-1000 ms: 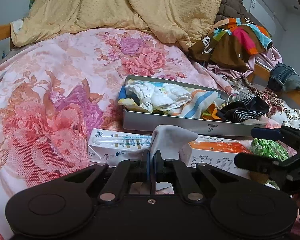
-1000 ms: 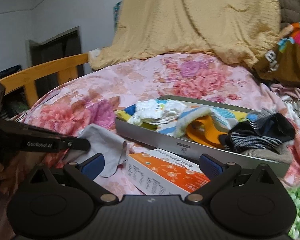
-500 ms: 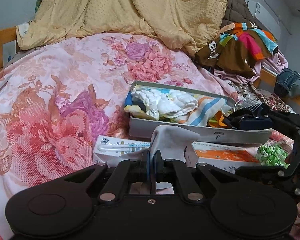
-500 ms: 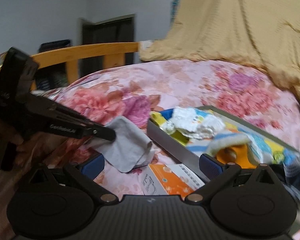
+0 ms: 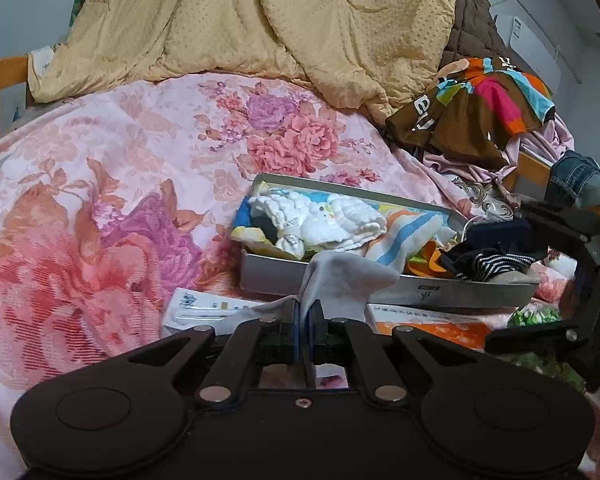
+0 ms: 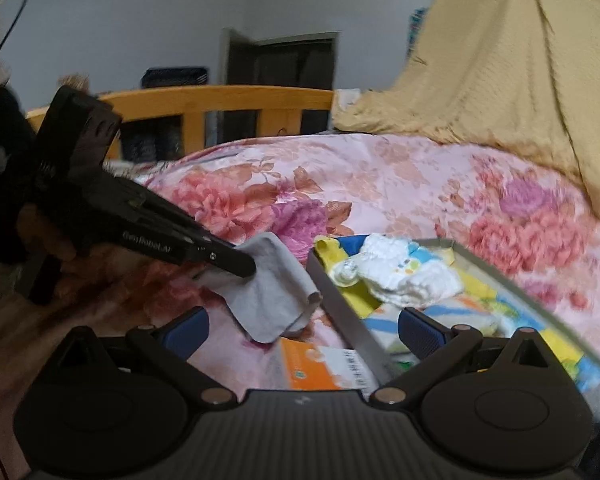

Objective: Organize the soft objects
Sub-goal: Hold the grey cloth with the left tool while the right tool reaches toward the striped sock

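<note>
My left gripper (image 5: 304, 312) is shut on a grey cloth (image 5: 340, 280) and holds it lifted just in front of a grey metal tray (image 5: 380, 284). The cloth hangs from that gripper in the right wrist view (image 6: 268, 300). The tray (image 6: 340, 312) holds a white cloth (image 5: 324, 220), a striped towel (image 5: 404, 236) and dark striped socks (image 5: 496, 260). My right gripper (image 6: 304, 328) is open and empty, facing the grey cloth and the tray's near left corner. It shows at the right edge of the left wrist view (image 5: 560, 272).
An orange box (image 6: 320, 364) and a white box (image 5: 204, 308) lie on the floral bedspread (image 5: 100, 200) in front of the tray. A yellow quilt (image 5: 260, 28) is heaped behind. Colourful clothes (image 5: 480, 108) lie at the right. A wooden bed rail (image 6: 220, 100) stands at the left.
My left gripper has lifted the grey cloth and moved toward the tray. My right gripper has swung left, so the tray has shifted right in its view.
</note>
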`<state>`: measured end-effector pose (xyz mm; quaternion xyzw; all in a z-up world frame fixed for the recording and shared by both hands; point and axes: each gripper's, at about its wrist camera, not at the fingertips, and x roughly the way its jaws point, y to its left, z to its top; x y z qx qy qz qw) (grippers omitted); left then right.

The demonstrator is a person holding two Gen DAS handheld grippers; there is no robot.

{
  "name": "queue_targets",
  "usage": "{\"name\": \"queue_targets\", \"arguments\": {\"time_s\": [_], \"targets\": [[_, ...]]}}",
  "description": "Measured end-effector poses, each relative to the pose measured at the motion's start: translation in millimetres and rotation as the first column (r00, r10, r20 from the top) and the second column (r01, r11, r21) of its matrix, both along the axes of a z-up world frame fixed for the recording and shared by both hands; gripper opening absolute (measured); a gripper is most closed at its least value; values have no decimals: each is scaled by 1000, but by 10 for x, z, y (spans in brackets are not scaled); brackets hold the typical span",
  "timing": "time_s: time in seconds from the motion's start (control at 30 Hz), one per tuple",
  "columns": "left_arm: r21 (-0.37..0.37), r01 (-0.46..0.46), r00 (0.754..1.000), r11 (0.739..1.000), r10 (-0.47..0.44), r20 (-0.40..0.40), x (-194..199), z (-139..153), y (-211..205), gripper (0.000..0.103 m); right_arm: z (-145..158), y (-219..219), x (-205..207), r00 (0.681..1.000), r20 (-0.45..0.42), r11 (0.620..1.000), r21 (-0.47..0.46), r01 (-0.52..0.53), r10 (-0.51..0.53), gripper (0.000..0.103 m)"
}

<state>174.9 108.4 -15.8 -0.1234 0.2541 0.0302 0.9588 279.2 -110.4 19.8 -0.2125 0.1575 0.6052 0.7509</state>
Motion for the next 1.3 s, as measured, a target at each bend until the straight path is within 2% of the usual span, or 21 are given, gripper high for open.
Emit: {"name": "queue_targets", "arguments": {"time_s": [0.27,0.5,0.73,0.8,0.9,1.07,1.3], "targets": [[0,32,999,1000,-32,-15,99,-75,-55,4,61,-132,298,995,101,1000,-11,22,-21,103],[5,41,999,999,-41,-31,118,-109,-60,5,36,-126,610,992,107,997,34,71,-74,103],[9,41,999,999,-41,-32,114,-114,-63,5,-15,-126,822,975,104,979,89,185,-194,103],[9,42,999,999,-42,-30,114,-111,-63,5,27,-158,765,975,96,975,121,189,-201,103],[7,40,999,999,-40,-30,113,-109,-64,5,56,-132,595,974,134,978,131,165,-182,103],[11,41,999,999,-40,-23,74,-94,-56,6,79,-92,318,978,115,975,162,153,-172,103],[8,53,998,999,-53,-28,2,-120,-59,6,102,-37,-201,992,-25,960,250,123,-121,103]]}}
